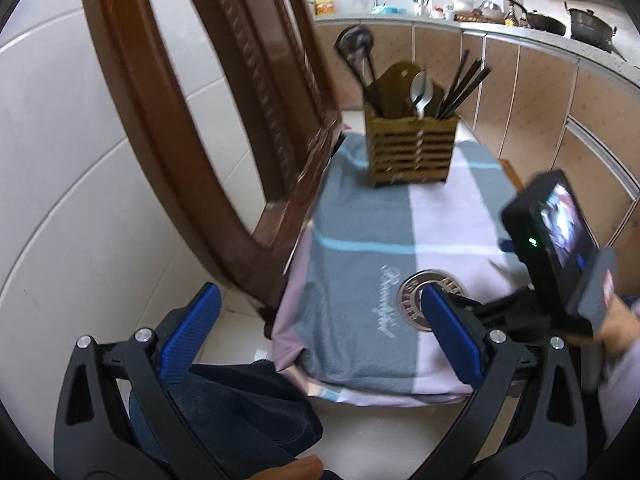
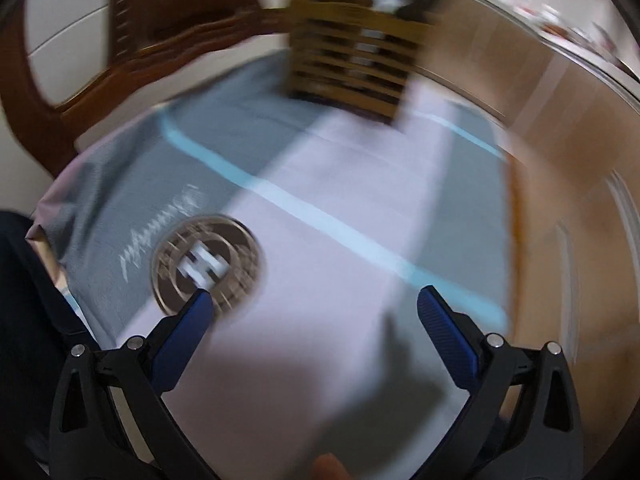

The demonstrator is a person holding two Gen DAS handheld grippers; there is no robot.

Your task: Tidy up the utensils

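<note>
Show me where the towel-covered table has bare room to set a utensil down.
Free: the pale lilac band of the towel between the wooden utensil holder and the round metal disc; also the grey patch left of it. Crowded: the far end by the holder, and the near end around the disc.

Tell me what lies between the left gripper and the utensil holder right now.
In the left wrist view, only bare cloth with a printed round emblem separates the left gripper from the utensil holder. No loose utensils show.

surface: towel-covered table [image 1: 452, 216] | on it: slatted utensil holder [image 1: 412, 152], far end
</note>
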